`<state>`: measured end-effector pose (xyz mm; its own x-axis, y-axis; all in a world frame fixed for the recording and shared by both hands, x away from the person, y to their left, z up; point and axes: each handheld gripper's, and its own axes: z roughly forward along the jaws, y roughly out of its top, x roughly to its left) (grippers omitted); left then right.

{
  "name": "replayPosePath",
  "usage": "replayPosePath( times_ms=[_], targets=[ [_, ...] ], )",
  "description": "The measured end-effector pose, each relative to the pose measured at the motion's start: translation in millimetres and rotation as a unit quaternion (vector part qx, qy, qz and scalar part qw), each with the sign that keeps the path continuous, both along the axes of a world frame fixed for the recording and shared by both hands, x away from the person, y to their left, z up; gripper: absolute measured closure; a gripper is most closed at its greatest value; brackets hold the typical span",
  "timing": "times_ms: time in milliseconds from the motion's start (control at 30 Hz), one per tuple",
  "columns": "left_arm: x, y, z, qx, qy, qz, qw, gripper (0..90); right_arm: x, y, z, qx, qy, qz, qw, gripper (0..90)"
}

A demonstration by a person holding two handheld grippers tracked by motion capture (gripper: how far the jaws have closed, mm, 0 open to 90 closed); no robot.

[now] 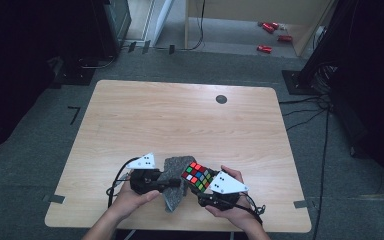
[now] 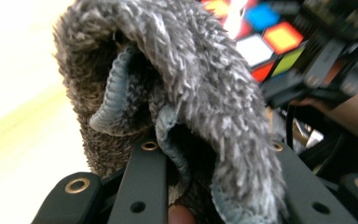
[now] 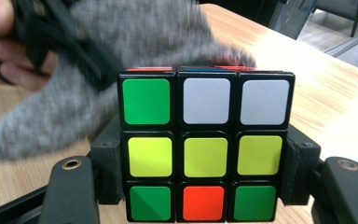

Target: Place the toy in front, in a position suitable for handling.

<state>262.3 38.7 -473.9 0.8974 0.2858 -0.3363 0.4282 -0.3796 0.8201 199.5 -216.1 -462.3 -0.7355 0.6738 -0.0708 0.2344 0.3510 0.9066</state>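
My left gripper point(image 1: 171, 183) is shut on a fluffy grey cloth point(image 1: 176, 187) near the table's front edge. In the left gripper view the cloth point(image 2: 191, 84) bunches up between the two black jaws of the left gripper point(image 2: 212, 156) and folds over them. My right gripper point(image 1: 204, 189) is shut on a colour-tiled puzzle cube point(image 1: 197, 176), held just right of the cloth. In the right gripper view the cube point(image 3: 205, 149) sits clamped at its sides by the right gripper point(image 3: 204, 165), its green, white, yellow and orange face toward the camera. The cloth point(image 3: 135, 42) lies against the cube's far top.
The wooden table point(image 1: 180, 120) has a small black round cap point(image 1: 221, 99) at the back right. Both hands rest close to the front edge. Dark stands and cables flank the table on the floor. Red objects point(image 1: 272, 35) lie far behind.
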Motion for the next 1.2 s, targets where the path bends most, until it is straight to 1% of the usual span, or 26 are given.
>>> replayPosePath(
  times_ms=[67,100,133,200,233,267,300,333,400,467,533,600,633,667,700,767,833,867,900,933,967,1067,1100,1133,1167,1200],
  targets=[
    [-3.4,-6.6,-1.3,0.023,-0.012,-0.003,0.9997,75.1,-0.5,-0.9,0.7,0.003,-0.002,0.000,1.0000,34.2],
    [-4.0,-7.0,-0.9,0.024,-0.016,-0.002,0.9996,75.1,-0.5,-1.2,1.0,0.004,-0.002,0.001,1.0000,34.2],
    [-3.9,-6.1,0.3,0.021,-0.016,0.000,0.9996,75.1,-0.6,-1.4,1.0,0.004,-0.001,0.000,1.0000,34.2],
    [-2.7,-1.1,4.6,0.008,-0.018,0.002,0.9998,75.1,-0.4,-2.6,1.0,0.011,0.000,0.001,0.9999,34.2],
    [-1.9,3.0,8.0,-0.005,-0.020,0.007,0.9998,75.1,-0.6,-2.9,1.0,0.012,0.002,0.001,0.9999,34.2],
    [-1.0,5.8,9.9,-0.013,-0.020,0.010,0.9997,75.1,-0.3,-3.2,0.3,0.009,0.001,0.003,1.0000,34.2],
    [0.5,10.0,11.9,-0.028,-0.017,0.013,0.9994,75.1,-0.1,-3.1,-0.4,0.009,0.002,0.003,1.0000,34.2],
    [1.6,12.2,12.6,-0.036,-0.013,0.015,0.9991,75.2,0.6,-3.2,-1.7,0.008,0.005,0.003,1.0000,34.2],
    [2.5,12.6,11.4,-0.038,-0.007,0.014,0.9991,75.2,1.0,-2.7,-2.4,0.005,0.007,0.002,1.0000,34.2],
    [2.9,10.0,7.4,-0.035,0.004,0.013,0.9993,75.2,0.5,-1.3,-1.5,0.002,0.004,0.001,1.0000,34.2],
    [2.6,5.4,3.1,-0.025,0.014,0.007,0.9996,75.2,-0.1,-1.1,-0.7,0.000,0.002,-0.002,1.0000,34.1],
    [-0.3,-2.1,-0.4,0.000,0.009,-0.001,1.0000,75.2,-0.2,-2.2,0.2,0.005,0.001,-0.001,1.0000,34.1],
    [-2.3,-6.9,-2.4,0.021,0.000,-0.008,0.9997,75.2,-0.3,-2.1,0.8,0.007,-0.001,-0.001,1.0000,34.1],
    [-4.4,-9.7,-3.2,0.032,-0.009,-0.008,0.9994,75.2,-0.7,-1.5,1.6,0.007,-0.002,0.000,1.0000,34.1],
    [-5.5,-10.5,-2.5,0.036,-0.017,-0.006,0.9992,75.2,-0.8,-1.0,1.7,0.005,-0.004,0.001,1.0000,34.1],
    [-5.1,-7.7,1.2,0.030,-0.021,-0.002,0.9993,75.1,-0.8,-1.1,1.2,0.006,-0.002,-0.001,1.0000,34.2],
    [-2.7,1.8,9.2,0.003,-0.027,0.007,0.9996,75.2,-0.2,-2.6,0.7,0.016,0.002,0.001,0.9999,34.2],
    [-1.5,5.6,11.6,-0.008,-0.027,0.011,0.9995,75.2,0.1,-2.8,0.1,0.013,0.003,0.001,0.9999,34.2],
    [0.6,11.4,14.6,-0.027,-0.024,0.016,0.9992,75.2,0.2,-2.6,-0.5,0.012,0.005,0.001,0.9999,34.2],
    [1.9,14.6,15.7,-0.037,-0.020,0.018,0.9990,75.2,0.7,-2.4,-1.8,0.011,0.006,0.001,0.9999,34.2],
    [2.3,15.7,15.8,-0.040,-0.018,0.018,0.9989,75.3,0.7,-1.5,-2.6,0.009,0.009,0.001,0.9999,34.2],
    [2.1,12.4,9.9,-0.031,-0.010,0.014,0.9994,75.2,0.1,1.8,-2.5,0.002,0.005,0.002,1.0000,34.0],
    [3.1,10.9,6.7,-0.033,0.002,0.016,0.9993,75.2,0.1,2.0,-2.3,-0.003,0.003,0.000,1.0000,34.0],
    [3.4,9.6,5.2,-0.031,0.006,0.015,0.9994,75.2,0.2,1.4,-2.5,-0.008,0.003,-0.001,1.0000,33.8],
    [2.9,8.3,4.6,-0.027,0.004,0.013,0.9995,75.2,0.3,0.5,-2.7,-0.007,0.004,-0.001,1.0000,33.8],
    [2.2,6.5,4.2,-0.019,0.000,0.011,0.9998,75.2,0.2,-0.1,-2.8,-0.005,0.004,-0.002,1.0000,33.8]
  ],
)
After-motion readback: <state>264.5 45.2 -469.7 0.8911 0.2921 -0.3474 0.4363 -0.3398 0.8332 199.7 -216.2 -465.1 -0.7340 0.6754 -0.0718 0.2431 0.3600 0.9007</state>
